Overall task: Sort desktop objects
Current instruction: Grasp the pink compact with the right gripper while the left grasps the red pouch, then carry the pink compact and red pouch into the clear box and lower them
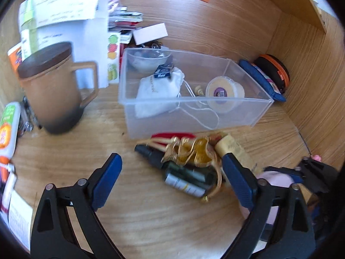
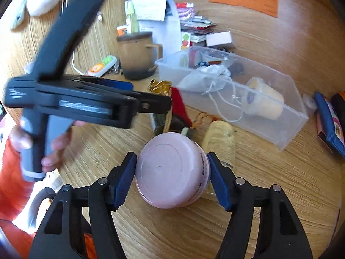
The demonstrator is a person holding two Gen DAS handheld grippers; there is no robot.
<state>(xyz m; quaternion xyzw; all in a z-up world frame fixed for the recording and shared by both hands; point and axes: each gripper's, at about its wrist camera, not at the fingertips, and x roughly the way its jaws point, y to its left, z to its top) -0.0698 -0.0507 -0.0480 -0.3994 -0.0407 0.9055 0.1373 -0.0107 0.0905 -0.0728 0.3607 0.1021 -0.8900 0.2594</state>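
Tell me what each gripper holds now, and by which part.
The right gripper holds the pink jar by its round side wall, one pad on each side. The left gripper is open and holds nothing.

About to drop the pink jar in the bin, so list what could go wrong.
1. The right gripper pinches the round pink jar only at its sides; it may twist or slip out.
2. The clear bin already holds a white pouch and a yellow cup, so the jar may land on them.
3. The open left gripper hovers over the dark bottle, close enough that the two grippers may bump.
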